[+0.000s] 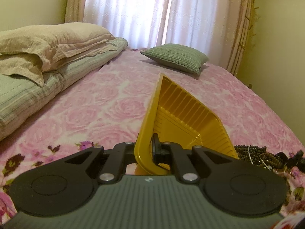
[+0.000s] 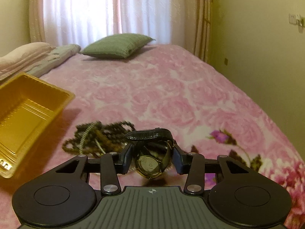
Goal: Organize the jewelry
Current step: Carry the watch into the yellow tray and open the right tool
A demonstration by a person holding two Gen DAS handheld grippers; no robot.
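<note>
My left gripper point(image 1: 147, 148) is shut on the near rim of a yellow plastic tray point(image 1: 183, 114) and holds it tilted up on edge over the bed. The same tray point(image 2: 24, 114) shows at the left of the right wrist view, empty. My right gripper point(image 2: 152, 158) is shut on a wristwatch point(image 2: 150, 164) with a gold case and black strap, held just above the bedspread. A heap of dark bead necklaces with a silver chain point(image 2: 99, 139) lies on the bed just behind the watch. It also shows in the left wrist view point(image 1: 257, 154), right of the tray.
The bed has a pink rose bedspread point(image 2: 171, 95). A green cushion point(image 2: 118, 45) lies at the far end by the curtains. Folded beige and green bedding point(image 1: 38, 57) is stacked at the left. A wall point(image 2: 257, 57) runs along the right side.
</note>
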